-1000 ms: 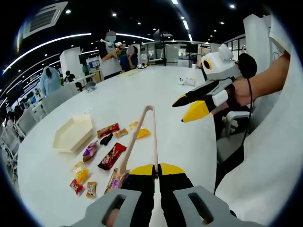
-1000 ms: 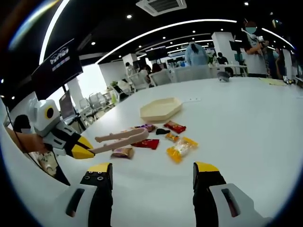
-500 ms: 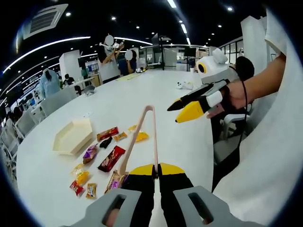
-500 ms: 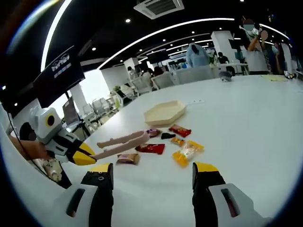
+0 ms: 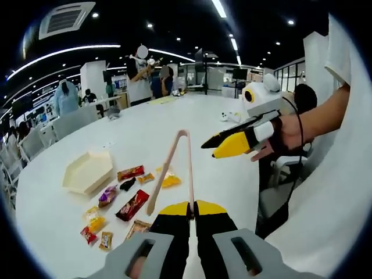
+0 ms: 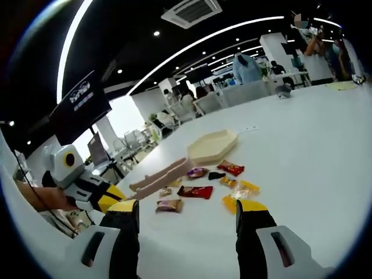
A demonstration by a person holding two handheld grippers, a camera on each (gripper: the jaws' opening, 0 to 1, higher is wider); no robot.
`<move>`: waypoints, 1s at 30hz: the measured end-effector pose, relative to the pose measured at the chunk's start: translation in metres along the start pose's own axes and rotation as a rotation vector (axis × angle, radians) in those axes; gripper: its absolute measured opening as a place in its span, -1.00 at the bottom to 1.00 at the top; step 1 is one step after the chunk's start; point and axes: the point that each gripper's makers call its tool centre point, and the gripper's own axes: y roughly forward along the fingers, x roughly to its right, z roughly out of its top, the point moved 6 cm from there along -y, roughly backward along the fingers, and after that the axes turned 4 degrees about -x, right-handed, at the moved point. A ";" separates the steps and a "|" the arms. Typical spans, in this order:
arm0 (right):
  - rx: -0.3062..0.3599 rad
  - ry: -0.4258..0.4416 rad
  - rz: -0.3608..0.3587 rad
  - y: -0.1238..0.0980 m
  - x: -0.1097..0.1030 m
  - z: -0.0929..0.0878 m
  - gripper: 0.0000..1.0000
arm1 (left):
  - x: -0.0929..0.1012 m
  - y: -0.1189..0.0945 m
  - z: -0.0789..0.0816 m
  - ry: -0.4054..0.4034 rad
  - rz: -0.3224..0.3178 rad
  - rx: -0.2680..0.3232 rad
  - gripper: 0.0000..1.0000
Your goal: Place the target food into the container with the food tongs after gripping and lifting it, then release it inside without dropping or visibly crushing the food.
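Snack packets (image 5: 132, 204) in bright wrappers lie scattered on a round white table (image 5: 209, 128), just beside a cream hexagonal plastic tray (image 5: 88, 172). The left gripper (image 5: 190, 210) clenches long beige food tongs (image 5: 174, 165) above them; the right gripper (image 6: 188, 210) hangs released nearby.

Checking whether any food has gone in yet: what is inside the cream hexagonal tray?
The tray looks empty: bare cream floor, no wrapper visible. The snack packets lie on the table beside it. In the right gripper view the tongs cross its near corner, hiding a little of it.
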 end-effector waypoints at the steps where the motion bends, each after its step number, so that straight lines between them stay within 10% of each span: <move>1: -0.004 0.004 0.005 -0.001 0.000 0.001 0.36 | 0.002 0.000 0.003 -0.003 -0.003 0.010 -1.00; 14: 0.091 0.114 0.154 -0.009 0.006 0.013 0.22 | 0.023 0.010 0.012 -0.023 -0.010 0.009 -1.00; 30: 0.122 0.315 0.225 -0.002 0.011 0.025 -0.49 | 0.041 0.015 0.010 0.006 -0.046 0.041 -1.00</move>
